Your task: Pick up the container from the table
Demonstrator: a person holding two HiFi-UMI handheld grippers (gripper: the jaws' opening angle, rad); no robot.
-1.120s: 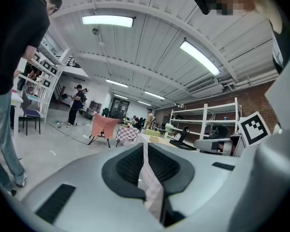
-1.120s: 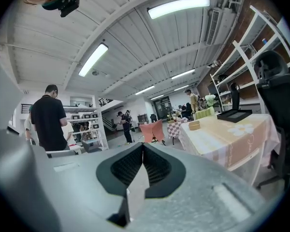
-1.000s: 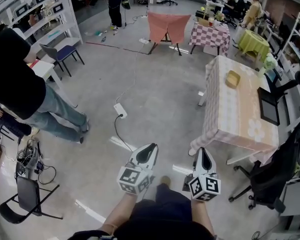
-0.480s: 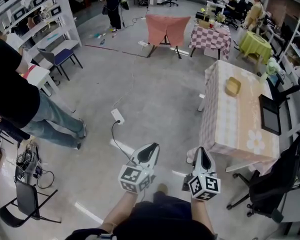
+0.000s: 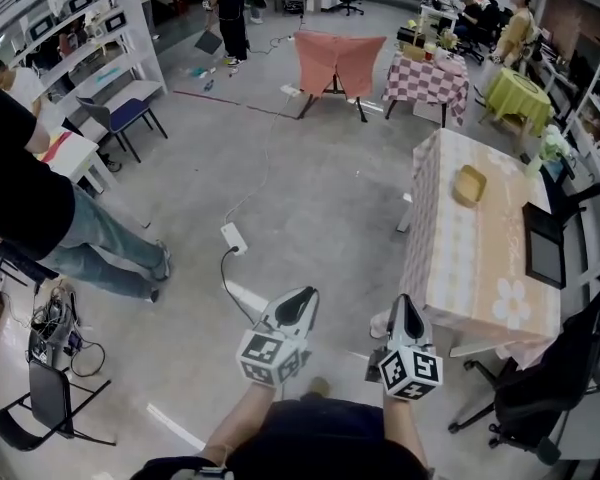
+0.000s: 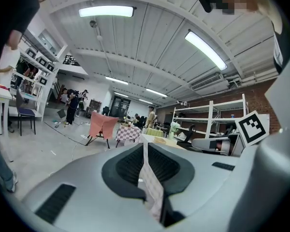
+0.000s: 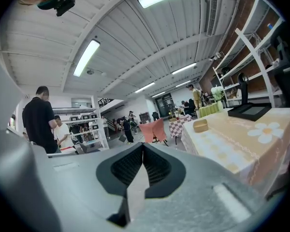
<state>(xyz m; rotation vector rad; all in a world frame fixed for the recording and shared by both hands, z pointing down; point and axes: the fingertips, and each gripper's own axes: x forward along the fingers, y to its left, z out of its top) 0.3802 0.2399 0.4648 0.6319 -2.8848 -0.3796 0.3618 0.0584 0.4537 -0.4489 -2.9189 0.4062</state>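
Observation:
The container (image 5: 469, 184) is a small tan tub on the far half of a long table (image 5: 480, 253) covered with a pale pink checked cloth, at the right of the head view. It also shows far off in the right gripper view (image 7: 200, 125). My left gripper (image 5: 301, 297) and right gripper (image 5: 405, 302) are held side by side over the concrete floor, well short of the table's near end. Both are shut and empty. In the left gripper view (image 6: 145, 144) and the right gripper view (image 7: 143, 146) the jaws meet along a thin line.
A black flat device (image 5: 545, 251) lies on the table's right edge, and a black office chair (image 5: 530, 388) stands beside its near end. A power strip with its cable (image 5: 232, 236) lies on the floor ahead. A person in jeans (image 5: 50, 208) stands at the left.
Both grippers have travelled forward over the floor with me, still shut. The table and the power strip have drawn a little closer in the head view.

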